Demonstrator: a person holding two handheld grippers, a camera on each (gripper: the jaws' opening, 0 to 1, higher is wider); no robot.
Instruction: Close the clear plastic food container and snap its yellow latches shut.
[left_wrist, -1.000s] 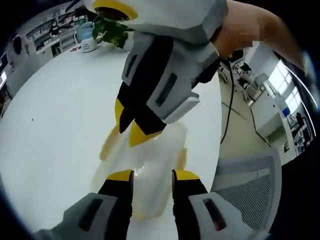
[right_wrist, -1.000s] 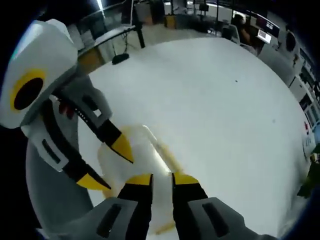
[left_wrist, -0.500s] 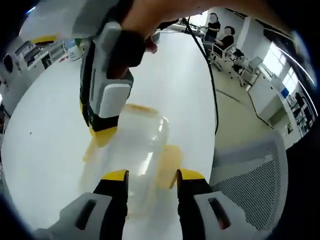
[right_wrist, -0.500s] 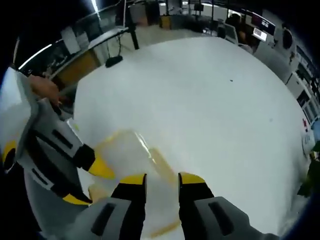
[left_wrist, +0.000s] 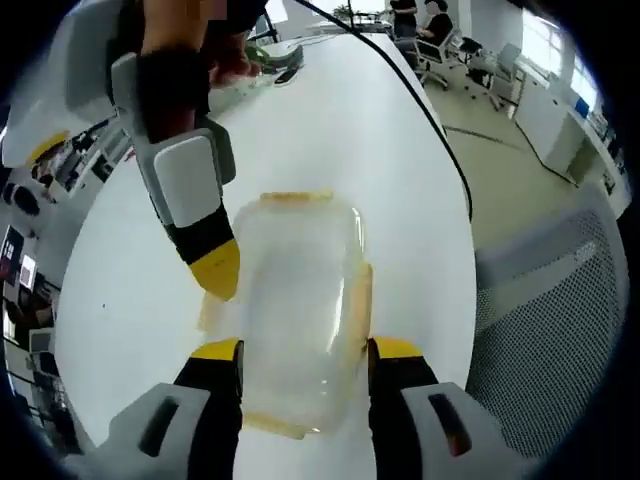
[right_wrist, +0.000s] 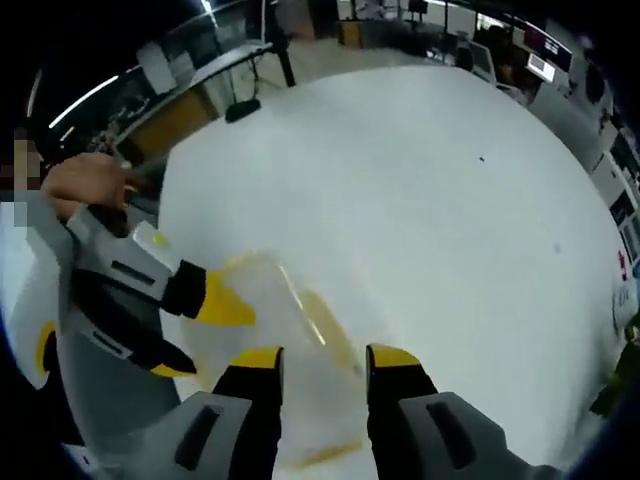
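While lengthwise between tongs: container (left_wrist: 300, 300)

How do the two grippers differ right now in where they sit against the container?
In the left gripper view, the left gripper has open jaws either side of the clear container's near end, while the right gripper reaches down to its long side, yellow tip by the side latch. Both are low over the white table.
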